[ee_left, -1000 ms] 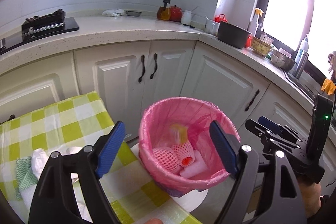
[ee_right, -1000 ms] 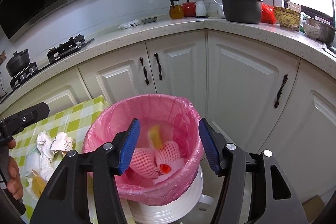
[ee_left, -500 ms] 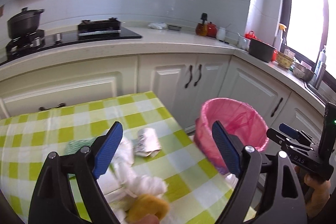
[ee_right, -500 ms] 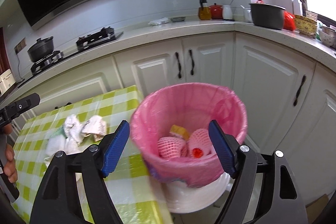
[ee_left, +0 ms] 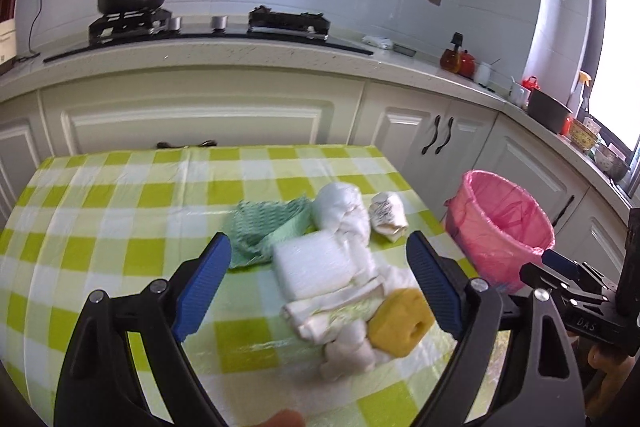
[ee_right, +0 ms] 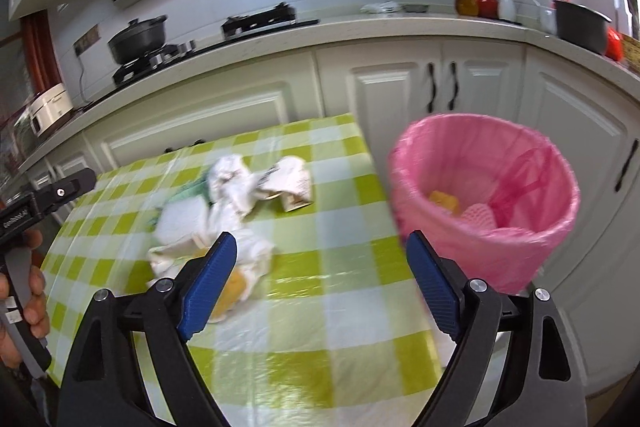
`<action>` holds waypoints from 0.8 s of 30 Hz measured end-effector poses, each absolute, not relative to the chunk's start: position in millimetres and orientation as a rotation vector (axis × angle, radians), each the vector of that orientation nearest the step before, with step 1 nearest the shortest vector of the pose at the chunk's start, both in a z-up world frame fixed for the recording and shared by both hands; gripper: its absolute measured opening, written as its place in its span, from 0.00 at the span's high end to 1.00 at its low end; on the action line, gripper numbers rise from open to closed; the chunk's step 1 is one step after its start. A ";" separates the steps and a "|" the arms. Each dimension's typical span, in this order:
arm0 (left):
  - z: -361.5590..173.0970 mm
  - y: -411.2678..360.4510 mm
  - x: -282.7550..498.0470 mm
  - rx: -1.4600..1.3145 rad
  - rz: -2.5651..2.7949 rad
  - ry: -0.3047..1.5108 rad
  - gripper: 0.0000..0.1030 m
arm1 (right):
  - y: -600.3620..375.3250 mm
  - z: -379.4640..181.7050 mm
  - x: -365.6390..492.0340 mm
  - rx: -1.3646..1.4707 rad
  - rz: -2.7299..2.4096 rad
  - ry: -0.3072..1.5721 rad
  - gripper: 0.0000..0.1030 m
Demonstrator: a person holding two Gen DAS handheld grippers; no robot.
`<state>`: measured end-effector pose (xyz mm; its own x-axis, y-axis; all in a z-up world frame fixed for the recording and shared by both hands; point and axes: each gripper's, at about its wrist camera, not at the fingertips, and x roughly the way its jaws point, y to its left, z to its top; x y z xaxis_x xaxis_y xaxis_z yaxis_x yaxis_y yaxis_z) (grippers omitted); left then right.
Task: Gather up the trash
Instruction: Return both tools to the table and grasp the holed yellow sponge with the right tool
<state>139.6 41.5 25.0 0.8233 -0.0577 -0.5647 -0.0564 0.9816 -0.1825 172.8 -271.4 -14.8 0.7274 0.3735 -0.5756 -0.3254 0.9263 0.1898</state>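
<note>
Trash [ee_left: 340,267] lies heaped on the checked tabletop [ee_left: 120,227] beside the pink-lined bin [ee_right: 484,203]; a second ago both cameras looked down into that bin. Left tongs [ee_left: 320,287] gape empty over the heap, right tongs [ee_right: 320,287] are spreading, nothing between them. Best bet: single out the yellow sponge [ee_left: 400,323], straddle it, then squeeze.

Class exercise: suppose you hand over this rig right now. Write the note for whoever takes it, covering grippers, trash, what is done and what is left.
Left gripper: open, empty, above the trash pile.
Right gripper: jaws opening, nothing between them, over the table.
Pink-lined bin stands beside the table edge.
Done: a yellow piece and pink foam netting are in the bin.
Left: white wrappers, foam pad, yellow sponge, green cloth, crumpled packet.
</note>
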 end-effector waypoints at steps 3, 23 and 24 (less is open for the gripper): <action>16.2 56.5 130.5 -0.214 0.016 0.616 0.16 | -247.3 -20.0 168.7 0.074 0.423 0.674 0.21; -16.1 94.4 121.9 -0.297 0.041 0.650 0.16 | -162.7 -65.0 189.7 0.060 0.452 0.846 0.30; -17.1 95.1 122.4 -0.299 0.041 0.652 0.16 | -161.3 -66.7 191.3 0.056 0.451 0.852 0.31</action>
<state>122.4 95.1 -17.1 0.7955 -0.0558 -0.6034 -0.1308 0.9565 -0.2608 191.3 -161.3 -66.7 0.5706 0.4060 -0.7138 -0.3618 0.9046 0.2253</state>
